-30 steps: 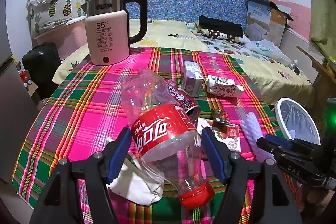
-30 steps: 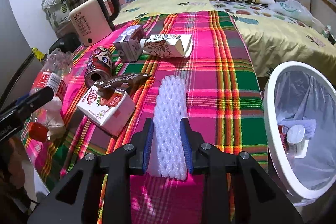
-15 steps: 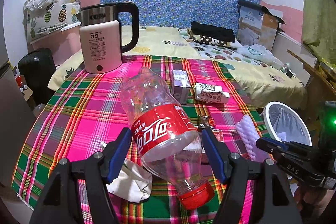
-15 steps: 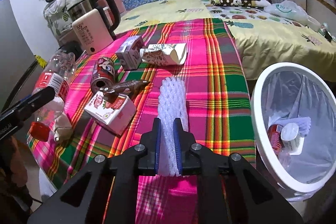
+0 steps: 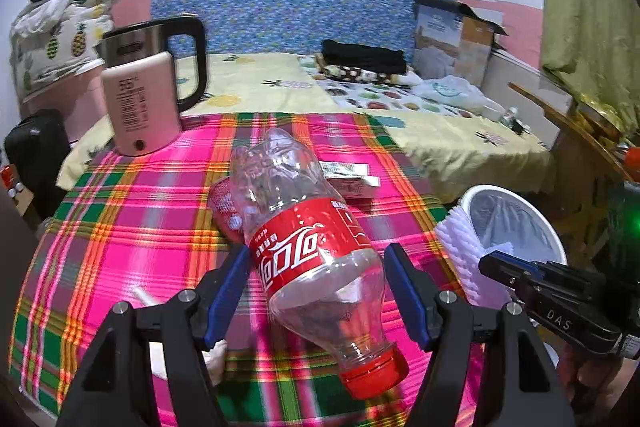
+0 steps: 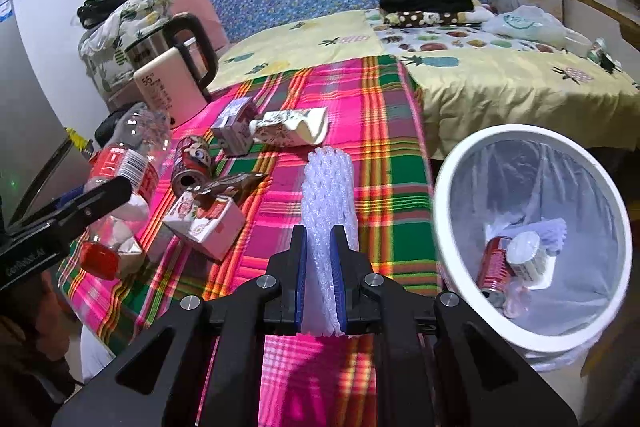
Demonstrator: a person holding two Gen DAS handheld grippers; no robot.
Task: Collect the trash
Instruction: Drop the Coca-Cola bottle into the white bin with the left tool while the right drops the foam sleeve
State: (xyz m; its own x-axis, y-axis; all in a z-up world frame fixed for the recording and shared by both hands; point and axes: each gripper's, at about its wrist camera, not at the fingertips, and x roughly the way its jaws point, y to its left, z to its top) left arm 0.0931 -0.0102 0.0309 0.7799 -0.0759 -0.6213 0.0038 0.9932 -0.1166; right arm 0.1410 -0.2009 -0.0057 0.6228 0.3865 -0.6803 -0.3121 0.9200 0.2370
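My left gripper is shut on an empty Coca-Cola bottle with a red cap, held above the plaid table. My right gripper is shut on a white foam fruit net, lifted over the table's right side next to the white trash bin. The bin also shows in the left wrist view, with the foam net in front of it. The bottle shows at the left of the right wrist view.
On the table lie a red can, a small carton with a brown wrapper on it, a purple box, a crumpled carton and a kettle. The bin holds a can and white trash. A bed stands behind.
Both grippers have lifted their loads off the table. The right jaws have squeezed the foam net tighter and carried it nearer the bin. The left gripper has raised the bottle and turned right.
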